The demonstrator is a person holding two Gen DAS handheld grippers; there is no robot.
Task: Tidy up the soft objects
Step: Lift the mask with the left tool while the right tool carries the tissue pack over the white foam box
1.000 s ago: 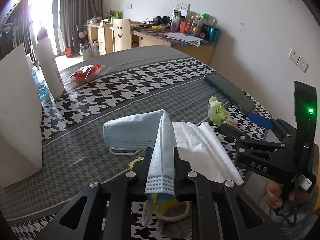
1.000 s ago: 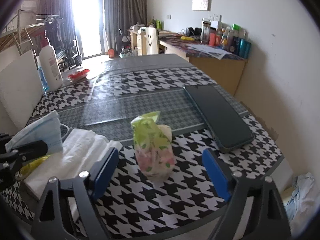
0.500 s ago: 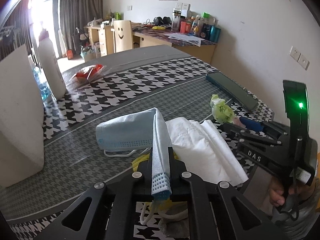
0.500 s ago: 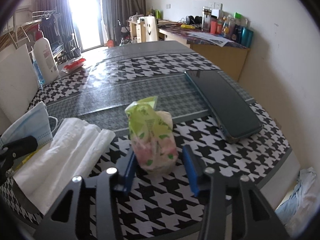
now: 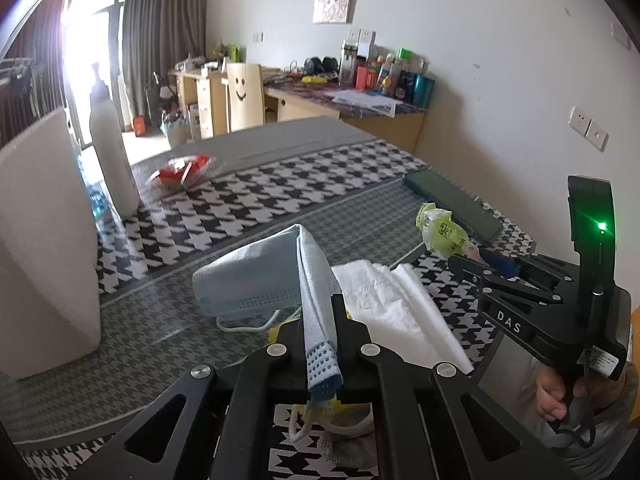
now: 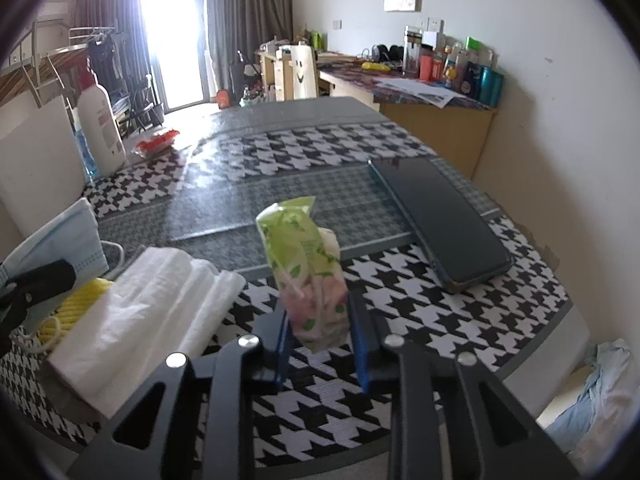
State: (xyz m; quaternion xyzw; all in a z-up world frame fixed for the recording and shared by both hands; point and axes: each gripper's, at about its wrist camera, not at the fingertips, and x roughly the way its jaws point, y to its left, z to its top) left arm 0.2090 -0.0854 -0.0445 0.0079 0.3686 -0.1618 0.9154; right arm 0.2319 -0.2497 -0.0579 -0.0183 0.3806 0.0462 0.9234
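A light blue face mask (image 5: 256, 280) is folded up off the houndstooth table, and my left gripper (image 5: 320, 344) is shut on its edge; its ear loops hang below. The mask (image 6: 60, 236) also shows at the left of the right wrist view. A green and pink tissue packet (image 6: 304, 256) stands upright between the blue pads of my right gripper (image 6: 318, 320), whose jaws are closing and press on its lower sides. In the left wrist view the packet (image 5: 440, 232) sticks up from the right gripper (image 5: 476, 258). A folded white paper towel (image 6: 152, 300) lies between the two.
A dark phone (image 6: 440, 216) lies flat to the right of the packet. A white pump bottle (image 5: 110, 148) and a tall white roll (image 5: 40, 240) stand at the left, a red wrapper (image 5: 180, 168) behind. Something yellow (image 6: 80, 300) lies under the towel. The table edge (image 6: 560, 320) is near right.
The right gripper's blue pads came in from wide apart onto the sides of the tissue packet. The left gripper closed tighter on the mask's edge.
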